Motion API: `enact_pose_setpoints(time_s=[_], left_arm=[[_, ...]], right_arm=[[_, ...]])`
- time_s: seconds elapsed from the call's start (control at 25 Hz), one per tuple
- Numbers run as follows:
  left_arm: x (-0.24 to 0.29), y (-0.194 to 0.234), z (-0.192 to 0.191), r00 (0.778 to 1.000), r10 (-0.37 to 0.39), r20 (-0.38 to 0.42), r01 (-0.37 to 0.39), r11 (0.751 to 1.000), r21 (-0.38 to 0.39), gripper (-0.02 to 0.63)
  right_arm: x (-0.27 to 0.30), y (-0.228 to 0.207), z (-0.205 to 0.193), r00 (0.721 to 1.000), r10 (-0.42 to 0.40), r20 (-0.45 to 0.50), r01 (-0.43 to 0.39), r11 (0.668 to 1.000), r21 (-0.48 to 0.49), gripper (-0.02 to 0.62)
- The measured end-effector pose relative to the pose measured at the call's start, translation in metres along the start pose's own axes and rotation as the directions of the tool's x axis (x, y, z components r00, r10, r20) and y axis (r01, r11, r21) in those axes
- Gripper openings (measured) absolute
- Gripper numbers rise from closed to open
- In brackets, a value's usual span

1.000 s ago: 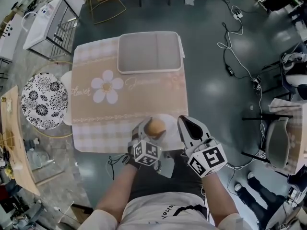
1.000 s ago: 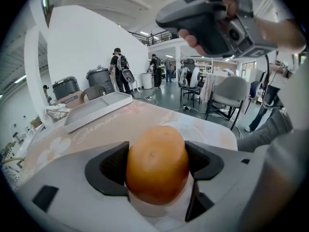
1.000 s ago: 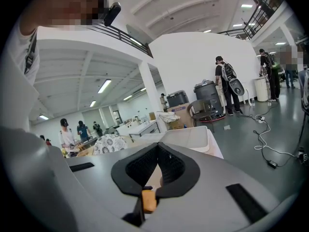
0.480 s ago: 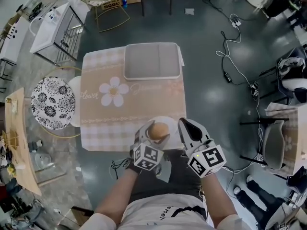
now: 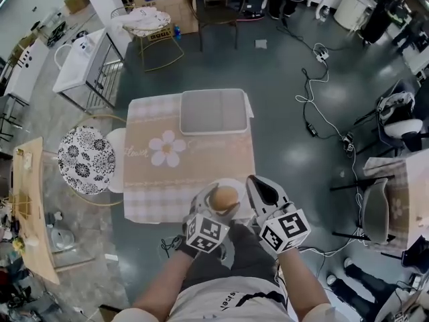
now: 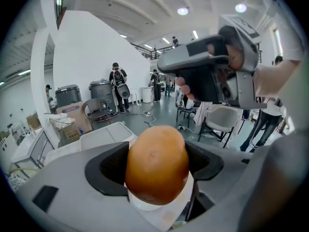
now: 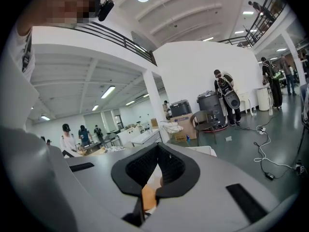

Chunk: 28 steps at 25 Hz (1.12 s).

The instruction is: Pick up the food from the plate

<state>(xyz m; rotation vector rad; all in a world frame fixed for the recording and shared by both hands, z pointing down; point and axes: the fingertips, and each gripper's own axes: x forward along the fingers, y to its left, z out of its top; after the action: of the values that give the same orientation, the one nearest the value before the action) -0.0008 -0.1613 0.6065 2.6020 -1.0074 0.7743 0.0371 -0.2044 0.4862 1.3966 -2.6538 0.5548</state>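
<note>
A round golden-brown bread roll (image 5: 224, 196) sits between the jaws of my left gripper (image 5: 219, 201), which is shut on it above the white plate (image 5: 240, 186) at the near edge of the table (image 5: 161, 183). In the left gripper view the roll (image 6: 157, 162) fills the gap between the dark pads (image 6: 107, 168), with the plate (image 6: 145, 206) showing below it. My right gripper (image 5: 259, 184) hangs just right of the roll, its jaws together and empty. In the right gripper view its pads (image 7: 170, 170) meet at the front with nothing between them.
A grey rectangular tray (image 5: 213, 111) lies at the table's far end. A flower-print cloth covers the table. A black-and-white patterned stool (image 5: 84, 160) stands to the left, a chair (image 5: 377, 210) and floor cables (image 5: 315, 106) to the right. People stand in the background (image 6: 117, 81).
The head view has pulled back, so the table looks smaller and farther. My left gripper stays shut on the roll near my body; the right gripper stays beside it.
</note>
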Motion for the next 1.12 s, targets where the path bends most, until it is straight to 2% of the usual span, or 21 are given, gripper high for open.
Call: enact_pose_setpoints(time_s=[0.64,0.88,1.12], left_arm=[[-0.055,-0.008,0.086,0.996,-0.025,0.083,0.023,0.999,0.025,0.348],[-0.077,-0.006,0.125,0.991,-0.012,0.134,0.007,0.999,0.031,0.347],[-0.092,0.000,0.147,0.988,0.001,0.156,-0.006,1.000,0.030,0.348]], right_arm=[[-0.017,0.015,0.046,0.999,-0.003,0.045,0.007,0.997,-0.079,0.014],[-0.027,0.013,0.059,0.998,-0.014,0.062,0.019,0.996,-0.083,0.014],[-0.025,0.027,0.068,0.997,0.004,0.071,0.002,0.997,-0.083,0.014]])
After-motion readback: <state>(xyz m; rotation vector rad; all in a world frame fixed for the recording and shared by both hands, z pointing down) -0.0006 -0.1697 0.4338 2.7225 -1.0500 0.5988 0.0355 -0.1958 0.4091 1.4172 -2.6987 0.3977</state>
